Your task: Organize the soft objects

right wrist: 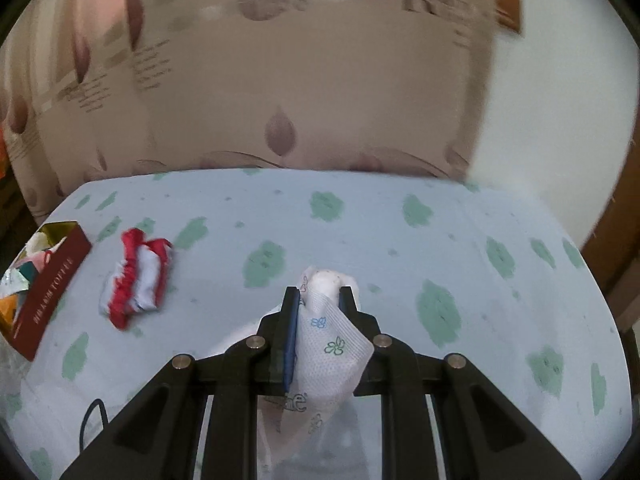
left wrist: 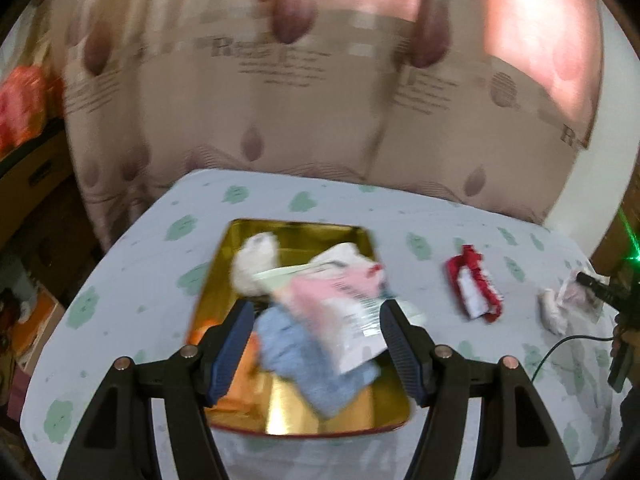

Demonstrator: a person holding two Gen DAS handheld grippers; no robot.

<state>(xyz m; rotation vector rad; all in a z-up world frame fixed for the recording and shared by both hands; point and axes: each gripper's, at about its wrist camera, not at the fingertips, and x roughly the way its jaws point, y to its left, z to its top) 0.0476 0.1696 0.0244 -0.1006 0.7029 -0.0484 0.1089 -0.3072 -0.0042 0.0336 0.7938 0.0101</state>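
Stretching across both views, the worktop (left wrist: 440, 216) wore a pale blue cloth printed with green blotches, and a beige patterned curtain (left wrist: 280, 112) hung behind it. On the worktop sat a gold-lined tin (left wrist: 248, 248) with dark red outer walls, at 9 o'clock in the right wrist view. Piled inside it were a light blue cloth (left wrist: 304, 356), a pink-and-white packet (left wrist: 340, 308), a white fluffy piece (left wrist: 256, 264) and something orange (left wrist: 240, 360) at the tin's 8 o'clock corner. The left tool (left wrist: 316, 344) hung over the tin with its jaws spread wide and nothing gripped between them. The right tool (right wrist: 320, 320) was closed tight on a white packet with small flower prints (right wrist: 332, 344), with a white soft lump (right wrist: 328, 280) just past the fingertips. A red-and-white ruffled cloth (right wrist: 136, 276) lay on the worktop between tin and right tool, apart from both. A thin black cable (right wrist: 90, 416) looped at 8 o'clock.
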